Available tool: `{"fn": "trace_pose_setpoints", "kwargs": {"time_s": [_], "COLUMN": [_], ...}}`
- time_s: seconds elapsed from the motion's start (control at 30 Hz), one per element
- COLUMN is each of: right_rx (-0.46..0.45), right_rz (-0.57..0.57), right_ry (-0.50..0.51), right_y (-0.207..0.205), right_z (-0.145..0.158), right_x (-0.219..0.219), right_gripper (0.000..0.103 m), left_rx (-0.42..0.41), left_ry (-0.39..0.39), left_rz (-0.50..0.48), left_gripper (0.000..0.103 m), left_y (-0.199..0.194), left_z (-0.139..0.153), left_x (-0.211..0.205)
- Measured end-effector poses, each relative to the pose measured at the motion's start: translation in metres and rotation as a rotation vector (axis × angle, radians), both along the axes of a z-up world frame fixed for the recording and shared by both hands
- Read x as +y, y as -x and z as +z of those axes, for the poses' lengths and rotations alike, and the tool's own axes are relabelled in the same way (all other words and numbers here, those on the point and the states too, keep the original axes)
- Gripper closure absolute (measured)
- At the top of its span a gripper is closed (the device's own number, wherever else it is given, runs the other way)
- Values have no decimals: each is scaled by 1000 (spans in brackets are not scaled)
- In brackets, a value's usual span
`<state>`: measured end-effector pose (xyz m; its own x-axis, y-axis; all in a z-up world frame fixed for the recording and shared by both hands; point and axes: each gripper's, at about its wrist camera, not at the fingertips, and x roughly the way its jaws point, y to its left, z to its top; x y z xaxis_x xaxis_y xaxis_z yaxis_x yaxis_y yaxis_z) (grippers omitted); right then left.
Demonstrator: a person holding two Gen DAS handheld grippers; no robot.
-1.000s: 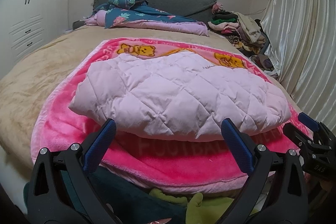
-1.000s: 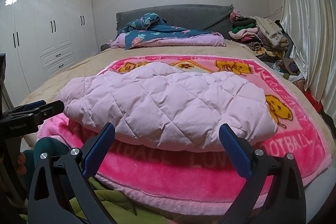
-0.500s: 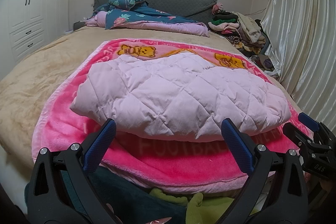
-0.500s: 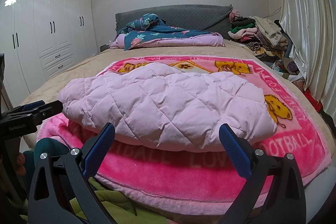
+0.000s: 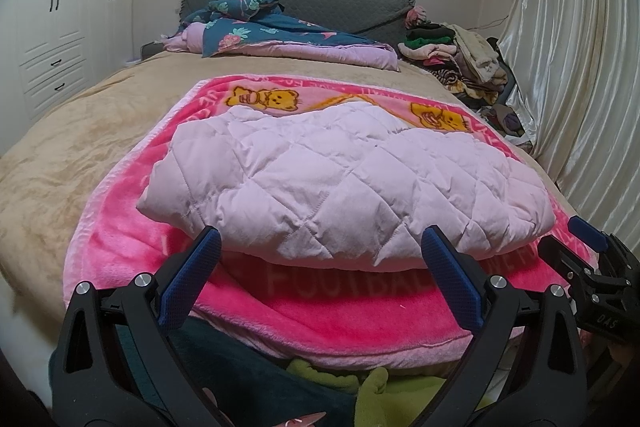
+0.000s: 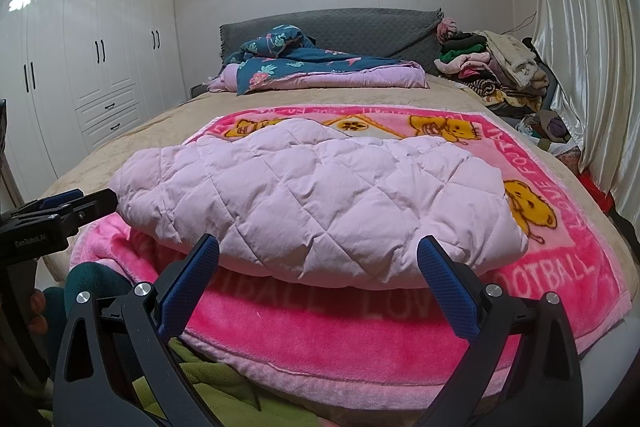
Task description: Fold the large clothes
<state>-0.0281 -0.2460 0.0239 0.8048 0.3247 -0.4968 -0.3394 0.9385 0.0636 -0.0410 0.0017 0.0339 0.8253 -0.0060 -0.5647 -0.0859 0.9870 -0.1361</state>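
Observation:
A pale pink quilted jacket [image 5: 344, 187] lies folded in a thick bundle on a bright pink blanket [image 5: 312, 303] with yellow bear prints, on the bed; it also shows in the right wrist view [image 6: 320, 203]. My left gripper [image 5: 320, 251] is open and empty, just short of the jacket's near edge. My right gripper [image 6: 318, 255] is open and empty too, at the same near edge, further right. Each gripper shows at the side of the other's view: the right one [image 5: 592, 267] and the left one [image 6: 68, 207].
The beige bed cover [image 5: 80, 147] spreads left. A dark floral quilt [image 6: 304, 67] lies by the grey headboard. A heap of clothes [image 6: 496, 71] sits at the back right by the curtain [image 6: 588, 67]. White wardrobes [image 6: 80, 67] stand left. Green and dark fabric [image 5: 360, 391] lies below the grippers.
Both grippers have stayed open and nearly still. The left wrist view has shifted very slightly. The jacket has not moved.

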Motion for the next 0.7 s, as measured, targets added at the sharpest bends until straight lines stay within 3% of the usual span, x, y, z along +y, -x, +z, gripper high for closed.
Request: {"fn": "trace_pose_setpoints", "kwargs": {"time_s": [0.7], "right_rx": [-2], "right_rz": [-8], "right_ry": [1], "right_y": [0], "right_z": [0], "right_x": [1], "right_gripper": [4], "left_rx": [-1], "left_ry": [-2], "left_rz": [-1], "left_gripper": [9], "left_y": [1], "left_z": [4], "left_x": [2]}}
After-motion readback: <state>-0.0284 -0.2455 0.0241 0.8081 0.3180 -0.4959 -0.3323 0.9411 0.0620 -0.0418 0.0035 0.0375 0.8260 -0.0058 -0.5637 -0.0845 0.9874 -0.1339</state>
